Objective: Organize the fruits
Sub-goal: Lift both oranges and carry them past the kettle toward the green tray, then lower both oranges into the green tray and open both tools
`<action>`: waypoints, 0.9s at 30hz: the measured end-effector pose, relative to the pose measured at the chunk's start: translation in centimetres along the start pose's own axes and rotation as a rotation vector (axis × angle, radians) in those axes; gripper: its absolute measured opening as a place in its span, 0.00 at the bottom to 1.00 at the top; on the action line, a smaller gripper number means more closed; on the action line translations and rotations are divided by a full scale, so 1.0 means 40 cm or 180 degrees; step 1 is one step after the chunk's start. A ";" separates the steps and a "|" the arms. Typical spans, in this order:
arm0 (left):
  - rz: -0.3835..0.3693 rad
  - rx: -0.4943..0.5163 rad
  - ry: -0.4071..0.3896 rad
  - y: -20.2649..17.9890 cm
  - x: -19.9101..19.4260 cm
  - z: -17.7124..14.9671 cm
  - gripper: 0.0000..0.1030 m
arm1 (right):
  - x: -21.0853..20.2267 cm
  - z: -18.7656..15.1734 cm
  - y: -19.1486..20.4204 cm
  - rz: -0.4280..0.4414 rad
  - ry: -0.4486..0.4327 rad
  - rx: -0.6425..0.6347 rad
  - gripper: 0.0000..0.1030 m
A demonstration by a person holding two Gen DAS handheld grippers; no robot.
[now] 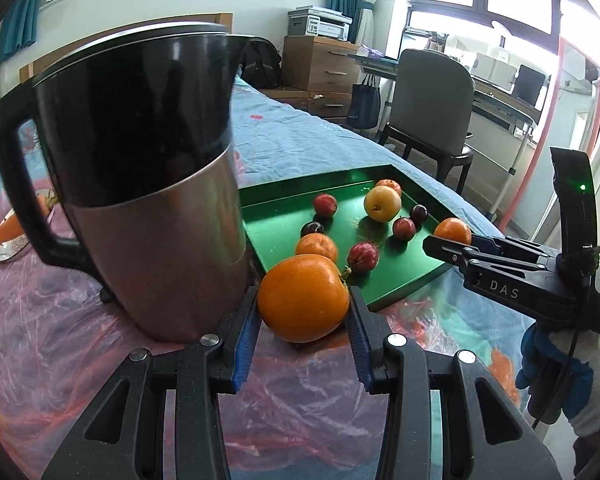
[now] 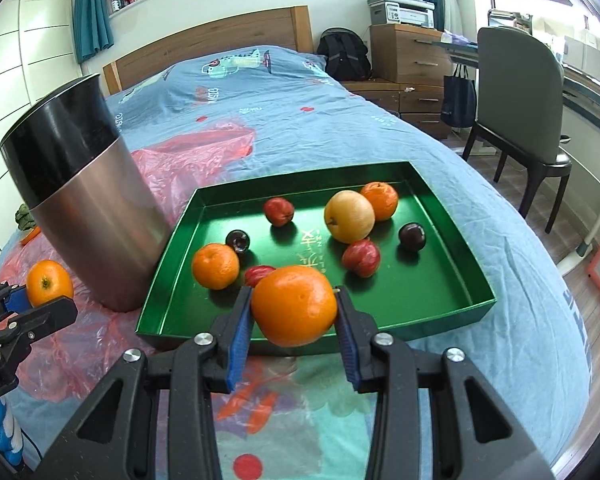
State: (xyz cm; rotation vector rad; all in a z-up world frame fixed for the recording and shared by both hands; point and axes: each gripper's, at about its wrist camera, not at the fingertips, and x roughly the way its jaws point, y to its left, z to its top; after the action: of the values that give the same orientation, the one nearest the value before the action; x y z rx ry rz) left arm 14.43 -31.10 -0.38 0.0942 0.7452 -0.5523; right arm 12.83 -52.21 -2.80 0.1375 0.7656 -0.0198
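My left gripper is shut on a large orange, held just off the near corner of the green tray, beside the steel jug. My right gripper is shut on another orange over the tray's near rim. In the tray lie a yellow apple, an orange, a mandarin, several red plums and two dark plums. The right gripper shows at the tray's right edge with its orange. The left gripper appears at the far left with its orange.
A tall steel jug with a black handle stands just left of the tray on a pink plastic sheet. All of it rests on a bed with a blue sheet. A chair and wooden drawers stand to the right.
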 end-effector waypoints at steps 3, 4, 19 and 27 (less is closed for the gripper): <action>-0.0068 0.0060 -0.0013 -0.029 0.047 0.048 0.35 | 0.019 0.016 -0.032 -0.0062 -0.0029 0.0006 0.43; -0.0064 0.0081 -0.0021 -0.037 0.064 0.065 0.35 | 0.026 0.021 -0.044 -0.0083 -0.0031 0.0000 0.43; 0.0059 0.0277 0.0341 -0.121 0.359 0.205 0.35 | 0.147 0.050 -0.197 -0.0297 0.0166 -0.0046 0.43; 0.0097 0.0351 0.0584 -0.143 0.432 0.192 0.35 | 0.191 0.040 -0.226 -0.0311 0.0259 -0.0018 0.44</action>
State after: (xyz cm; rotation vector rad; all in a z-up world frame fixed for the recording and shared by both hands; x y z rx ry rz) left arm 26.63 -45.75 -5.58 0.2609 0.8902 -0.5604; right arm 18.83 -61.13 -7.99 0.0960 0.8531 -0.1054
